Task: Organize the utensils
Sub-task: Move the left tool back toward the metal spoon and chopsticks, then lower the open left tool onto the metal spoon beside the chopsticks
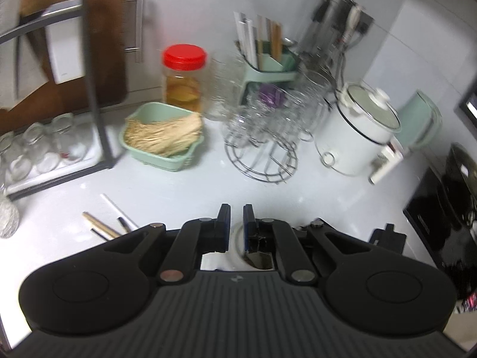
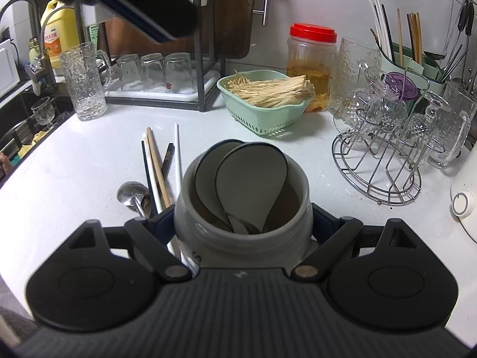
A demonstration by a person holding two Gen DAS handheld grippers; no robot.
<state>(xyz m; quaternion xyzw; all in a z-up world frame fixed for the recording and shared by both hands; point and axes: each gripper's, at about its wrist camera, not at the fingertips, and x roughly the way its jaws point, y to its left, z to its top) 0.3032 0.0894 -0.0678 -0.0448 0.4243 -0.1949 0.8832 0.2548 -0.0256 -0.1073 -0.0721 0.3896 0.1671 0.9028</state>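
A: Where's the crock?
B: Near the worktop's front edge, clamped in the right tool (image 2: 242, 223); the crock (image 2: 241, 220) has two flat spoons (image 2: 253, 179) inside.
A: And the left tool (image 1: 236, 217)?
B: Nearly closed, empty (chopsticks (image 2: 158, 167) lie loose to the crock's left)

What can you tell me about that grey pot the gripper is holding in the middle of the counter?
The grey ceramic jar looks glazed, round-bodied, with a wide open mouth and no lid. It stands upright on the white countertop, clamped on both sides by the right hand-held gripper. Inside, two spoons with dark-edged, pale bowls stand up above the rim. Dark lettering shows low on its near side, too hidden to read. Loose chopsticks lie just to its left.
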